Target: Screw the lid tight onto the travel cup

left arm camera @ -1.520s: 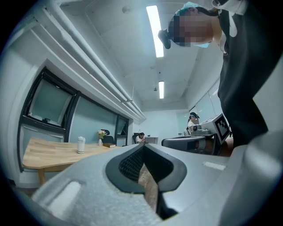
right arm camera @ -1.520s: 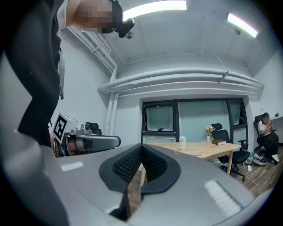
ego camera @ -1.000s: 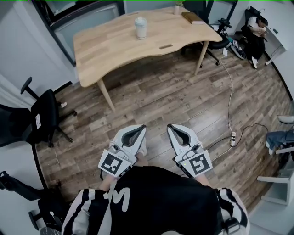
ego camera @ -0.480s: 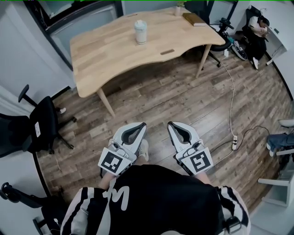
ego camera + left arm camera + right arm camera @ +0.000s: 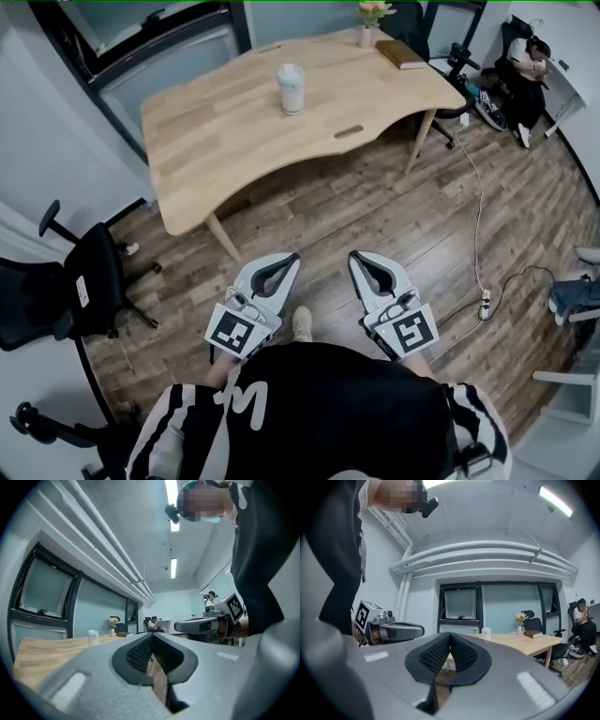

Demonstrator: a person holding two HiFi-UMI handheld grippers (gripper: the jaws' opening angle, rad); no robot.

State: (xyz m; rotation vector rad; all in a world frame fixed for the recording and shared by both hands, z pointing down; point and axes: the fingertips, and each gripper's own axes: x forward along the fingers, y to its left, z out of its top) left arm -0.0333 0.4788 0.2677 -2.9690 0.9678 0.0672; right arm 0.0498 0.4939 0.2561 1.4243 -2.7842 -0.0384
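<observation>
Open floor [image 5: 356,216] before table [image 5: 216,131], office chair [image 5: 97,274] at left

Travel cup [image 5: 292,90] — too small for the fit of its lid [image 5: 291,70] — and office chair [image 5: 89,281] partly past the left edge

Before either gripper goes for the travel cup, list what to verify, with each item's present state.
1. Travel cup upright on the table: ok.
2. Lid sitting on the cup: ok. Screwed tight: cannot tell.
3. Left gripper empty: ok, jaws together on nothing.
4. Right gripper empty: ok, jaws together on nothing.
5. Jaws open for a grasp: not ok, both are shut.
6. Cup within reach: not ok. Both grippers hang over the floor, short of the table.
</observation>
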